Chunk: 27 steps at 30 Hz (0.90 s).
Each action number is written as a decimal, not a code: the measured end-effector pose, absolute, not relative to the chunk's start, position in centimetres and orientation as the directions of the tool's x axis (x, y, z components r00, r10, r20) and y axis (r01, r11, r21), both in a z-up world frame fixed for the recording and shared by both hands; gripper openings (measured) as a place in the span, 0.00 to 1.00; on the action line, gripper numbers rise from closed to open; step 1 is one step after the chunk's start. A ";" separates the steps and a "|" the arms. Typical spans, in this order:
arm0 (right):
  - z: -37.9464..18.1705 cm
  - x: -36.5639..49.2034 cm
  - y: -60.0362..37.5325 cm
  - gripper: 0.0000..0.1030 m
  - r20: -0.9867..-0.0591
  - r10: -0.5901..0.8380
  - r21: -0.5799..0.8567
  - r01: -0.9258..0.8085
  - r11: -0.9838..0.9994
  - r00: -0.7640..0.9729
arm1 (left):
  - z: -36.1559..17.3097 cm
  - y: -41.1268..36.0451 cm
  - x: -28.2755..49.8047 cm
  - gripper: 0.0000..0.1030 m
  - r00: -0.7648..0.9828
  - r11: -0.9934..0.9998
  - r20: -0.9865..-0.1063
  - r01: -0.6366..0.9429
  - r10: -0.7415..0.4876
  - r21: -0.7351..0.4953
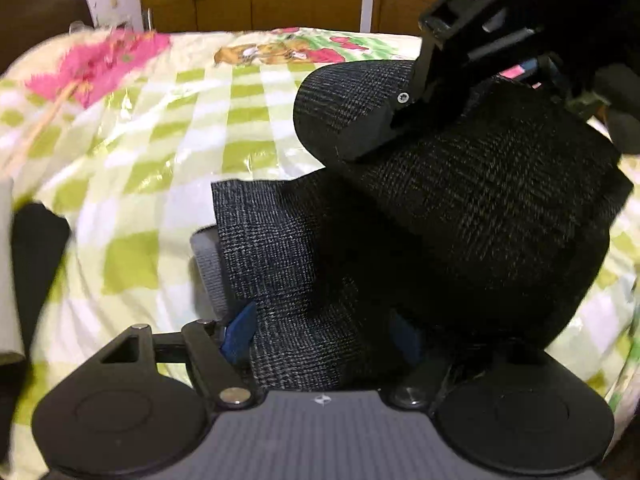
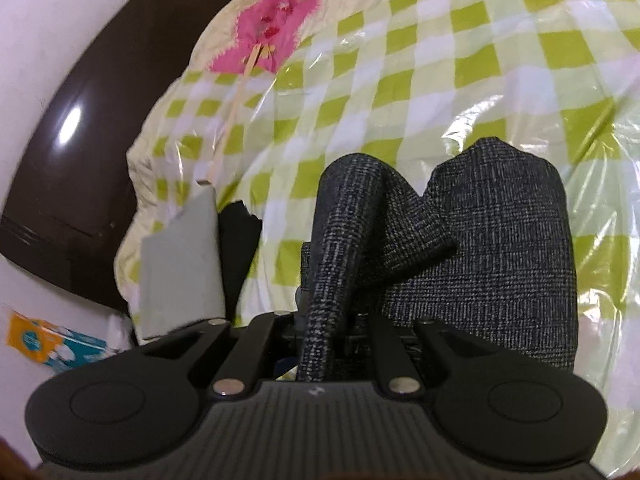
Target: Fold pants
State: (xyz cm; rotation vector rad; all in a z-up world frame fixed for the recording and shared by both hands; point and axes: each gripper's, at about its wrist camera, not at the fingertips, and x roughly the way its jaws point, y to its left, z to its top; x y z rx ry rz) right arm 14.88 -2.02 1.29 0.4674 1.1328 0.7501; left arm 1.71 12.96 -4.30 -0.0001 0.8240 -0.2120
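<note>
I count one pair of dark checked pants, one green-and-white checked bedcover under it, one grey folded garment and one black one beside it, and two grippers, my left gripper and my right gripper.

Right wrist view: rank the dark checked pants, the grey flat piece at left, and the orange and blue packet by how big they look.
1. Dark checked pants, largest, though nearness to the camera inflates them.
2. Grey flat piece.
3. Orange and blue packet, smallest, partly cut off.
</note>
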 end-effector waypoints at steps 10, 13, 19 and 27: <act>0.9 15.6 2.0 0.11 -0.687 0.686 0.616 -0.309 0.725 0.239 | -4.3 13.2 0.9 0.76 0.661 0.966 -0.707 0.218 -0.252 -0.141; 0.5 15.5 3.7 0.15 -0.718 0.657 0.569 -0.350 0.744 0.230 | -4.2 13.5 0.6 0.76 0.666 0.964 -0.700 0.227 -0.257 -0.138; 0.3 15.2 5.1 0.41 -0.718 0.672 0.568 -0.407 0.715 0.181 | -3.5 15.5 -1.5 0.78 0.675 0.964 -0.688 0.195 -0.266 -0.182; -0.1 13.4 5.3 0.43 -0.665 0.745 0.646 -0.458 0.610 0.052 | -3.6 17.9 -4.7 0.78 0.622 0.963 -0.736 0.133 -0.266 -0.235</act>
